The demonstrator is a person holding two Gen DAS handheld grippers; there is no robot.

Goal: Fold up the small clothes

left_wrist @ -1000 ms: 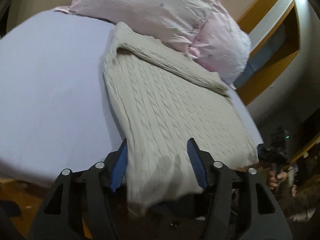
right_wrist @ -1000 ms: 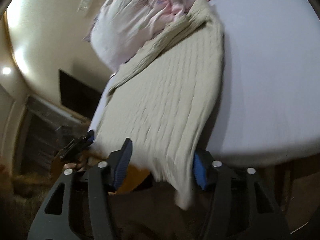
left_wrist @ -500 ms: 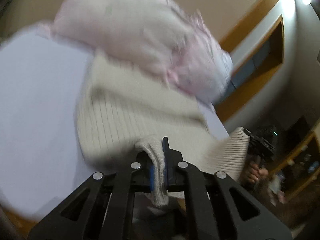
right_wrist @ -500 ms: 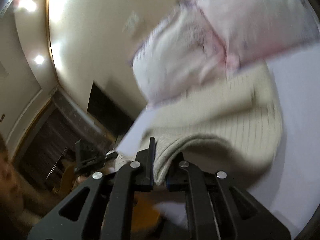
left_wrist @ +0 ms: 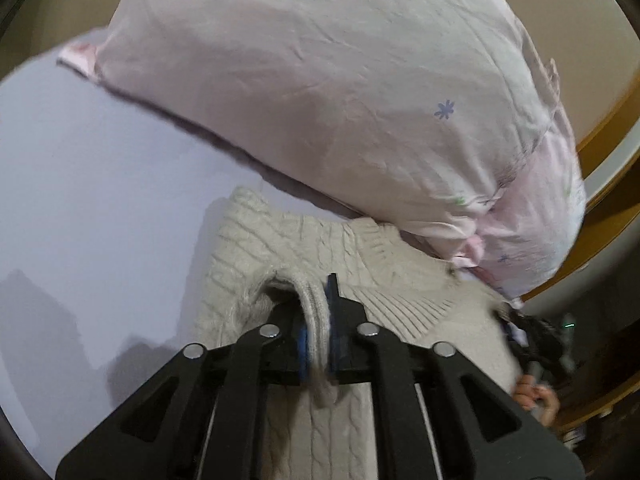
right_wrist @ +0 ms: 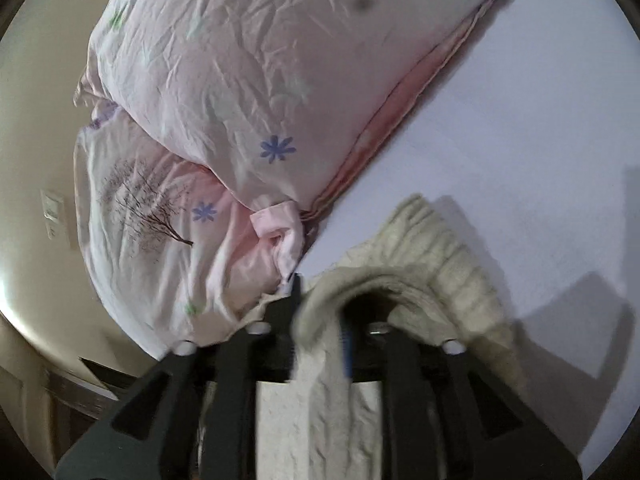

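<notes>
- The sweater point(left_wrist: 280, 248) lies on the bed point(left_wrist: 100, 200), just in front of the pillow point(left_wrist: 340, 100)
- Each gripper pinches a sweater edge

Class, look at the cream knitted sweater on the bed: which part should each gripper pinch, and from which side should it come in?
Pinch the ribbed hem of the sweater, one corner per gripper, coming from the bed's near edge. The rib is thick and bunches firmly between the left gripper and right gripper, as shown.

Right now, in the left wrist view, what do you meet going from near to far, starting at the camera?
Left hand-held gripper shut on the sweater's hem → cream cable-knit sweater → pink floral pillow → beige wall.
</notes>
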